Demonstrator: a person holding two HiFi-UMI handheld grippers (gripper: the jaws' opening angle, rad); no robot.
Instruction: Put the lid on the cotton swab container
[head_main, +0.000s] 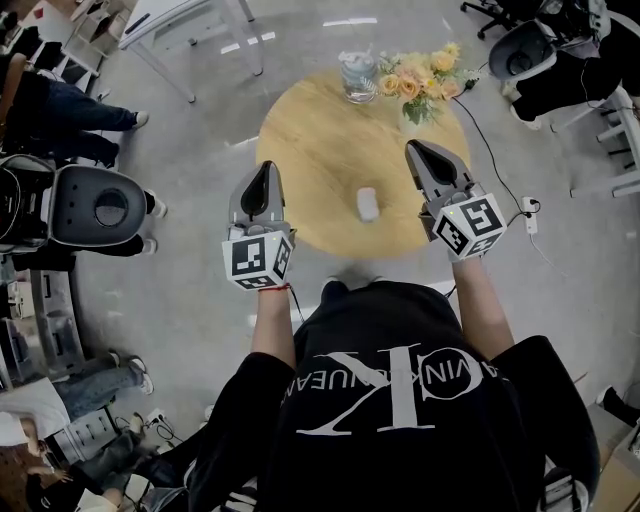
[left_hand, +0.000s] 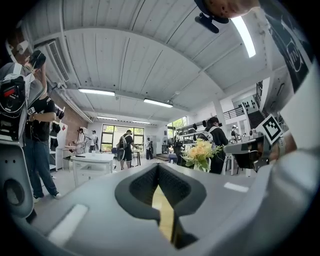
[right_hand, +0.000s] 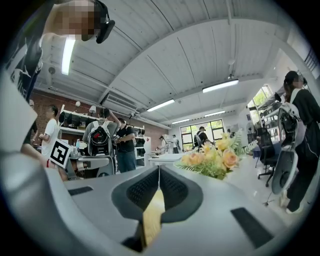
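The table (head_main: 320, 140) is matt pale wood, the left claw (head_main: 267, 168) matt grey plastic.

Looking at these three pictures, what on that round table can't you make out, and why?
- Small white object on the round table: head view, too small to confirm as the lid.
- Clear container at the far edge: head view, too small and glary to show contents or whether it is open.
- Flowers: head view, blooms cover whatever holds them.
- Tabletop in both gripper views: mostly hidden behind the left gripper and right gripper themselves.
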